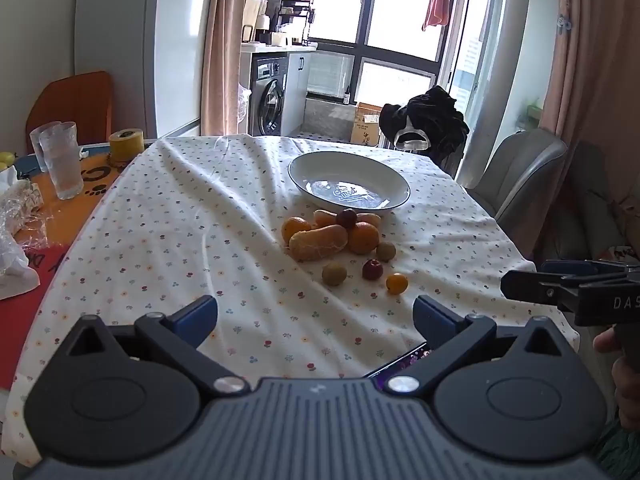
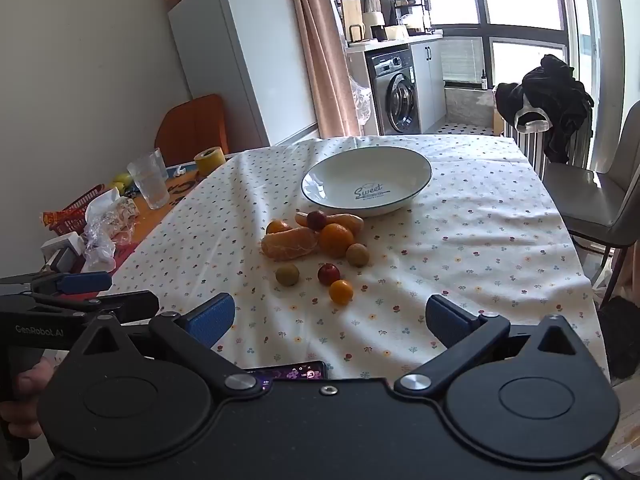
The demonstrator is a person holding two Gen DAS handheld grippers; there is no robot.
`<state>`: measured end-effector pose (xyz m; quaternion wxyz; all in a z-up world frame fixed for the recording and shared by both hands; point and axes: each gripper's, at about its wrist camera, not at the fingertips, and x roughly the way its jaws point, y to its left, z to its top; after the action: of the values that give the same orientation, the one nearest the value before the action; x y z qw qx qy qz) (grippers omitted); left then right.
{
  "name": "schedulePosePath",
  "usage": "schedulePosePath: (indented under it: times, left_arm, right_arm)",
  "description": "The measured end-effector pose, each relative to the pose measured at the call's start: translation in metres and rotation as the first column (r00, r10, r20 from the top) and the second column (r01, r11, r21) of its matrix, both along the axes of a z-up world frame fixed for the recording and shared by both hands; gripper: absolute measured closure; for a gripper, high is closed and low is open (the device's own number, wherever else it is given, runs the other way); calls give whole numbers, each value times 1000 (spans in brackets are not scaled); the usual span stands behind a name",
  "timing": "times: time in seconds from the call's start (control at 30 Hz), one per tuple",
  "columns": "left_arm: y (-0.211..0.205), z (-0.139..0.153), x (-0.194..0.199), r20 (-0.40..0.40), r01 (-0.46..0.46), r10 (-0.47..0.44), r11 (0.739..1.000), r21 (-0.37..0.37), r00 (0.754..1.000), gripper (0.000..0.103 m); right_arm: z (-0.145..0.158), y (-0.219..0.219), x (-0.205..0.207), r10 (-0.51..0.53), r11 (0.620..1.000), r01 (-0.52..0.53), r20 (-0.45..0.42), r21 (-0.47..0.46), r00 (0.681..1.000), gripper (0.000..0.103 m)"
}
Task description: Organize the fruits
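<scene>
Left wrist view: the left gripper (image 1: 316, 312) fills the bottom of the frame, jaws spread wide, holding nothing above the floral tablecloth (image 1: 180, 240). The fruit pile (image 1: 332, 236) sits at centre, just below the white bowl (image 1: 349, 182). The right gripper (image 1: 568, 290) juts in at the right edge.

Right wrist view: the right gripper (image 2: 330, 316) is likewise wide apart and empty. Only here the bowl's "Sweet" lettering reads clearly, and a phone (image 2: 294, 371) shows at bottom centre.
</scene>
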<state>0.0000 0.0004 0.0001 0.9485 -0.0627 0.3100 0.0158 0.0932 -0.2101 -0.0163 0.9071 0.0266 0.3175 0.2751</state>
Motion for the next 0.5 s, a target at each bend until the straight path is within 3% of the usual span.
schedulePosePath:
  times: [0.5]
  left_arm:
    - [-6, 5, 0, 8, -4, 4, 1000, 0, 1000, 0]
  right_arm:
    - [2, -7, 2, -5, 1000, 5, 15, -3, 1000, 0]
